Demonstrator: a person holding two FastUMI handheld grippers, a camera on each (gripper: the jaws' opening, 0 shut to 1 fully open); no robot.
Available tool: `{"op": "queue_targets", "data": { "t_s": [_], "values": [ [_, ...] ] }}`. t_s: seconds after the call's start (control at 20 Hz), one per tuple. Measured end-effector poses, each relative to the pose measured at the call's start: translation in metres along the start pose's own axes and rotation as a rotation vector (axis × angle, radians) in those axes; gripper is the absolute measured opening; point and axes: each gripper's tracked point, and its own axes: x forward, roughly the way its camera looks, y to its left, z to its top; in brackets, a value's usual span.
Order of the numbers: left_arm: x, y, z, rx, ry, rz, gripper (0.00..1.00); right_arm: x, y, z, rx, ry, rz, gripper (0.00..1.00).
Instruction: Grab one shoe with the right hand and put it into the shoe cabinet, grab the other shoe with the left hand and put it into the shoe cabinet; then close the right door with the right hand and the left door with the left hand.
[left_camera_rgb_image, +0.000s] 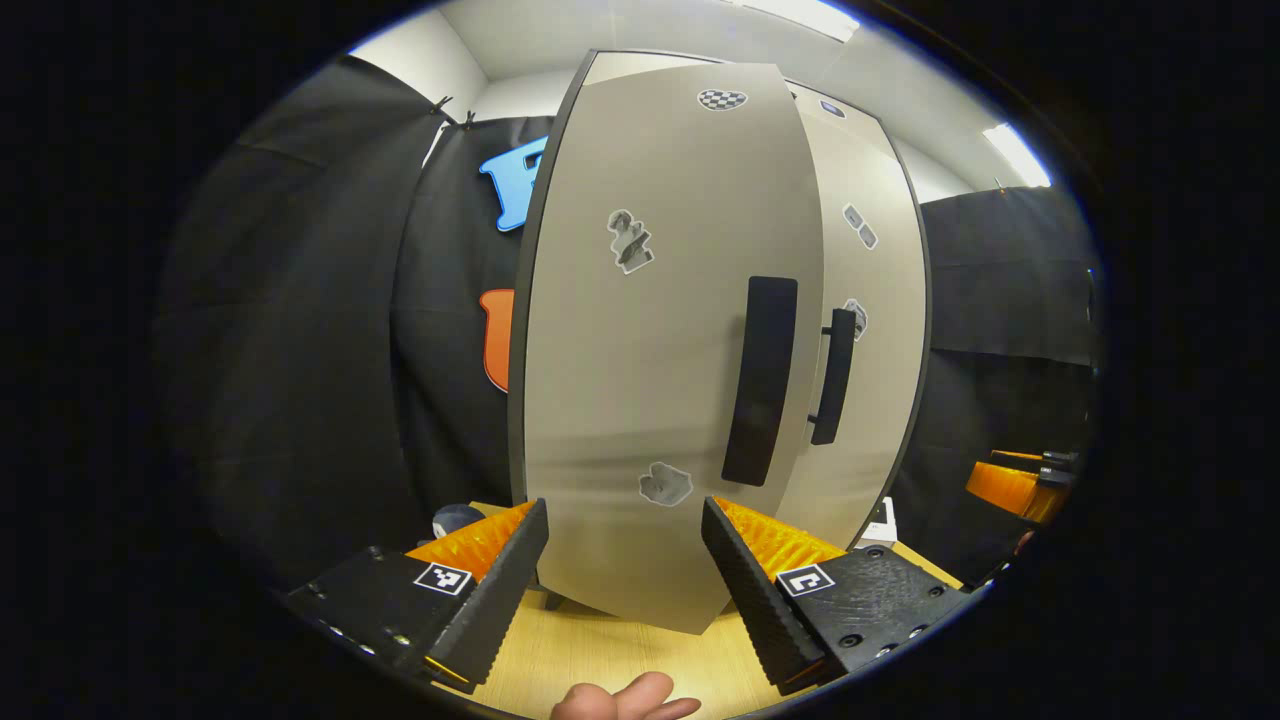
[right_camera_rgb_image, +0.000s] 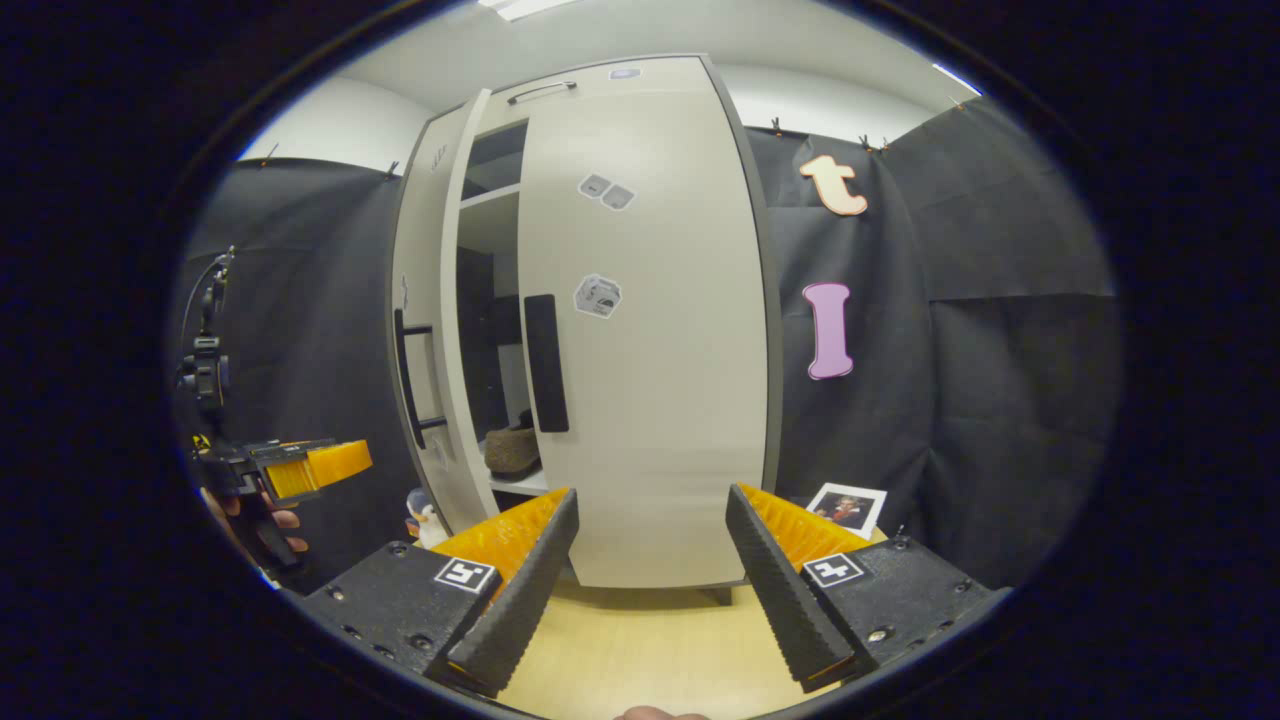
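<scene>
Shoe cabinet: we see the tall pale cabinet (right_camera_rgb_image: 640, 330) standing on the wooden table (right_camera_rgb_image: 640, 650), with black cloth behind it
Right door: it (right_camera_rgb_image: 650, 400) looks pushed closed, flat on the front, with a black handle (right_camera_rgb_image: 546, 362) near its left edge
Left door: it (right_camera_rgb_image: 425, 330) stands partly open in the right gripper view, and we can look into the gap beside it
Shoe: we spot one brown shoe (right_camera_rgb_image: 512, 450) sitting on a shelf inside the cabinet, just behind the gap
Other shoe: we cannot tell where it is
Left gripper: our left tool (left_camera_rgb_image: 625, 560) is right in front of the left door's face, fingers spread wide and holding nothing; we cannot tell if they touch the door
Left gripper from afar: in the right gripper view we see it off to the left, held in a hand (right_camera_rgb_image: 262, 525)
Right gripper: our right tool (right_camera_rgb_image: 650, 560) is spread wide too, empty, pointing at the bottom of the right door
Little things: a small photo (right_camera_rgb_image: 848, 508) leans by the cabinet's right side, and a small toy (right_camera_rgb_image: 424, 520) sits by the left door
</scene>
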Motion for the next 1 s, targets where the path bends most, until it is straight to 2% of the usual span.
{"op": "queue_targets", "data": {
  "t_s": [1.0],
  "values": [
    [-0.014, -0.007, -0.004, 0.009, 0.007, -0.017, 0.95, -0.003, -0.008, -0.006, 0.004, 0.016, -0.018, 0.97]
  ]
}}
